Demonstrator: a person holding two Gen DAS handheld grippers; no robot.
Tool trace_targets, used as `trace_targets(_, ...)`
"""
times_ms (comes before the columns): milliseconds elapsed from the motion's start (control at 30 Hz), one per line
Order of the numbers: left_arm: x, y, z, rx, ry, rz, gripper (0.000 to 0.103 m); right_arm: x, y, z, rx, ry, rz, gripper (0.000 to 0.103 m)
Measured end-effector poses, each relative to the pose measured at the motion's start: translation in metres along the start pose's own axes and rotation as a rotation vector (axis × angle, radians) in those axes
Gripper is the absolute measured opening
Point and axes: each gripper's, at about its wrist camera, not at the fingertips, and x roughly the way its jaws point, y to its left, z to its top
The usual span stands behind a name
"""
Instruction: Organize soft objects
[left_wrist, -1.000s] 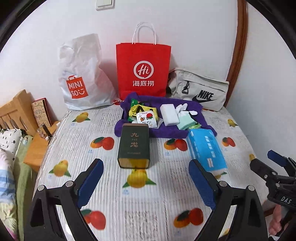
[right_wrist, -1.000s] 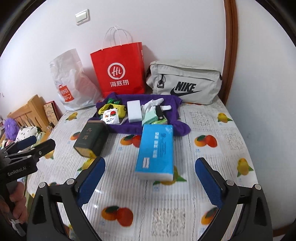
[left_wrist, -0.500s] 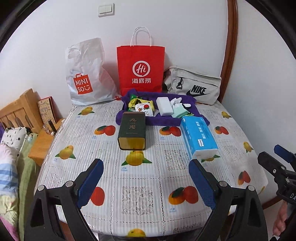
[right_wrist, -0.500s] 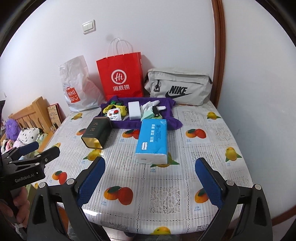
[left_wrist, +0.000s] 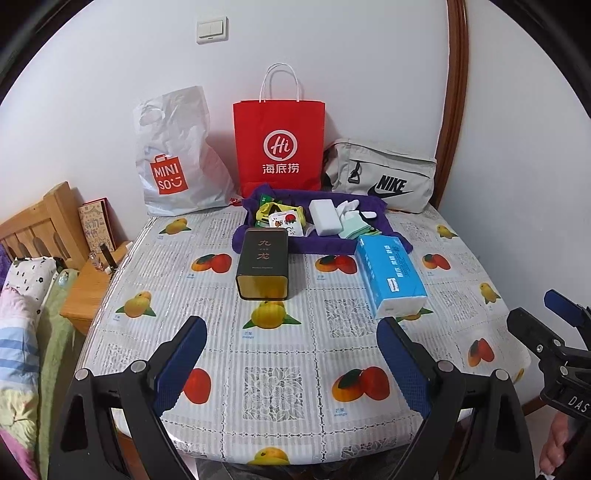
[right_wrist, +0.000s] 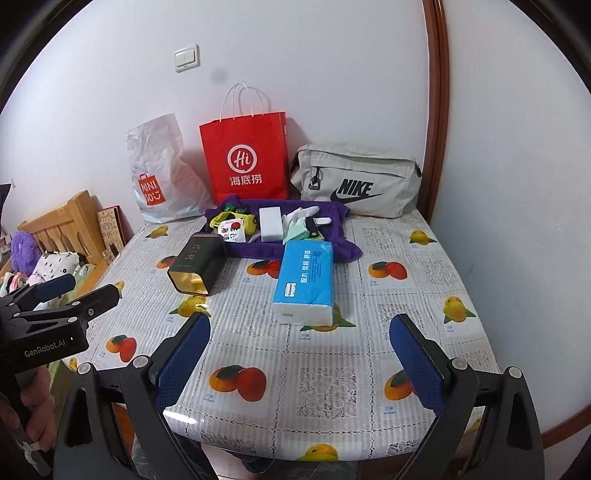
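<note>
A purple towel lies at the far side of the table under small soft items: yellow socks, a white sponge block, a white glove and green cloths. A blue tissue pack and a dark tea tin lie in front of it. My left gripper is open and empty above the near table edge. My right gripper is open and empty too, well short of the tissue pack.
A white Miniso bag, a red paper bag and a grey Nike bag stand against the wall. A wooden bed frame and bedding lie left of the fruit-print tablecloth. A wall rises close on the right.
Both grippers have pulled back and up from the table, so the objects look smaller and the near table edge now shows. Both stay open; nothing was picked up.
</note>
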Motion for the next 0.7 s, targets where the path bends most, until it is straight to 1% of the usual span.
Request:
trace_targets(433, -0.0015, 0.0009, -0.0006, 0.001, 0.000, 0.009, 0.093, -0.0030, 0.0064, -0.0007, -0.013, -0.007, 0.012, 0.097)
trace_targets(600, -0.0023, 0.0020, -0.0009, -0.002, 0.000, 0.010, 0.093, -0.0030, 0.0068, -0.0005, -0.010, -0.004, 0.051, 0.097)
trace_targets(700, -0.0023, 0.0024, -0.0008, -0.002, -0.001, 0.010, 0.093, -0.0036, 0.0080, -0.0008, -0.014, -0.006, 0.046, 0.097)
